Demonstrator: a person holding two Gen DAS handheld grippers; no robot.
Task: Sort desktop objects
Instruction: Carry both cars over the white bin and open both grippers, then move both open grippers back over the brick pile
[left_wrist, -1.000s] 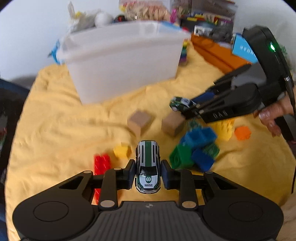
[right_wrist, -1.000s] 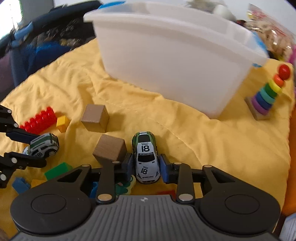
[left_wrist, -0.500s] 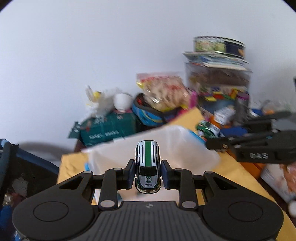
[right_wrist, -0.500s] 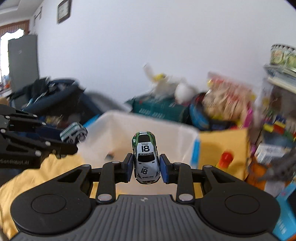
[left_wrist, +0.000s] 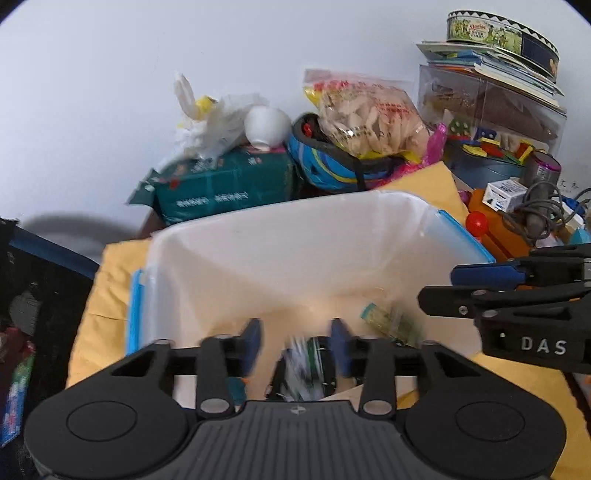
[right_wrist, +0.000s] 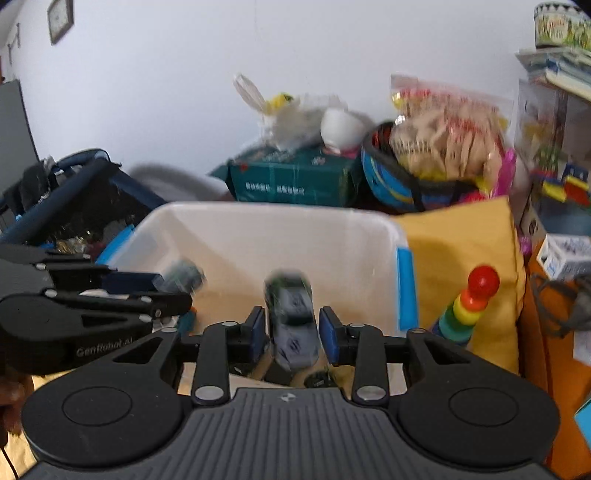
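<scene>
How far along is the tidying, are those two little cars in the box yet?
Nearly. Both grippers are over the white bin with their jaws opening. The left gripper has let go; its striped car is a blur dropping between the pads. The right gripper is releasing its green car. Whatever else needs sorting is out of view.

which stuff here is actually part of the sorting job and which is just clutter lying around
Job:
- white bin
- left gripper, jaws opening, striped toy car dropping
- right gripper, jaws opening, number toy car loose between them

Lying about:
- snack bag
- green pack
- ring stacker
- biscuit tin
</scene>
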